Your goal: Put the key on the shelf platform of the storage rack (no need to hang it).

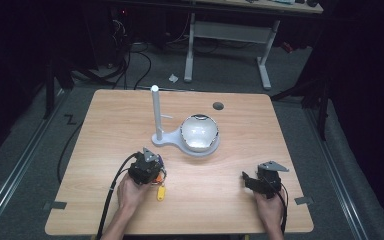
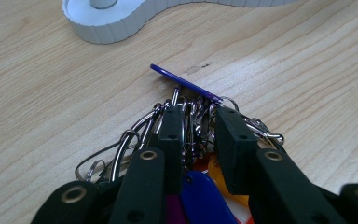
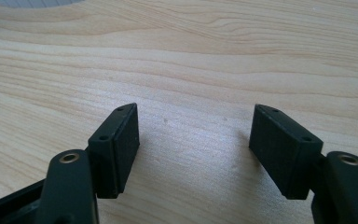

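Two claws: both working low over the near half of the bench, left one busy, right one idle.
Left claw: clenching on a bunch of key rings, jaws pinching the metal loops with coloured tags crowding between them.
Bunch of key rings: lying near the front edge of the bench, left of centre, blue tag sticking out ahead of the jaws, yellow tag trailing toward the front edge.
Right claw: standing released, jaws wide apart over bare wood near the front right corner.
White stand: rising near the bench centre, its base joining a shiny bowl, well apart from the keys.
Slip risk: gripping only some of the loops, likely; loose rings possibly sliding out or swinging when lifting.
Snag risk: dangling tags possibly catching on the stand's post or side peg, tipping the light base.
Cable risk: trailing lead possibly dragging across the front edge.
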Motion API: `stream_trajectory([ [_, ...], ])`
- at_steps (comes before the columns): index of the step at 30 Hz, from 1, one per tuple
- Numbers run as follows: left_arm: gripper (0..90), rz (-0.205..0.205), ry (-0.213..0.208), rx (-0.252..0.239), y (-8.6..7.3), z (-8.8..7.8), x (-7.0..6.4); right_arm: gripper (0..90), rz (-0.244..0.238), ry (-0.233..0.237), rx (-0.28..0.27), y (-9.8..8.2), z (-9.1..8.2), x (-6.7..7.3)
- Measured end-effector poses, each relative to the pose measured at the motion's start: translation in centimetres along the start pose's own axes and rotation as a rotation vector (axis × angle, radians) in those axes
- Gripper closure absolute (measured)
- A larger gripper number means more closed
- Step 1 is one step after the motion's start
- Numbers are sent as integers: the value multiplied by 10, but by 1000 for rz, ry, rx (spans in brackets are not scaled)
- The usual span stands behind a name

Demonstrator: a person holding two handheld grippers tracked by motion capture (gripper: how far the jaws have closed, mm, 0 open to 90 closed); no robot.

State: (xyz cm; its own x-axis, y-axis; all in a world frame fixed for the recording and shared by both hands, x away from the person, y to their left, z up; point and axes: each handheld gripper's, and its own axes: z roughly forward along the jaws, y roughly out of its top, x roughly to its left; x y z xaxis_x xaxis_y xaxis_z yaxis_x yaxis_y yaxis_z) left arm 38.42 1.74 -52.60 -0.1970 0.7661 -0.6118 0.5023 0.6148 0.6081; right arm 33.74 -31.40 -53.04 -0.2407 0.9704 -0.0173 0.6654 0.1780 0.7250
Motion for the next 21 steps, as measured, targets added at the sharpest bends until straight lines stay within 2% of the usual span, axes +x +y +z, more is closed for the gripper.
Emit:
stream_trajectory([
  [2, 746, -11, -1, 3, 0, -1, 0, 334, 0, 0, 0, 0, 0, 0],
  [4, 753, 9, -21, 12, 1, -3, 2, 334, 0, 0, 1, 0, 0, 0],
  [13, 792, -32, -70, 32, 7, -16, 2, 334, -1, 0, 1, 0, 0, 0],
  [14, 794, -20, -77, 33, 6, -17, 3, 334, -1, 0, 1, 0, 0, 0],
  [19, 803, -44, -101, 42, 9, -26, -1, 334, -1, 0, 1, 0, 0, 0],
  [21, 806, -34, -117, 39, 11, -30, -2, 334, -1, 0, 1, 0, 0, 0],
])
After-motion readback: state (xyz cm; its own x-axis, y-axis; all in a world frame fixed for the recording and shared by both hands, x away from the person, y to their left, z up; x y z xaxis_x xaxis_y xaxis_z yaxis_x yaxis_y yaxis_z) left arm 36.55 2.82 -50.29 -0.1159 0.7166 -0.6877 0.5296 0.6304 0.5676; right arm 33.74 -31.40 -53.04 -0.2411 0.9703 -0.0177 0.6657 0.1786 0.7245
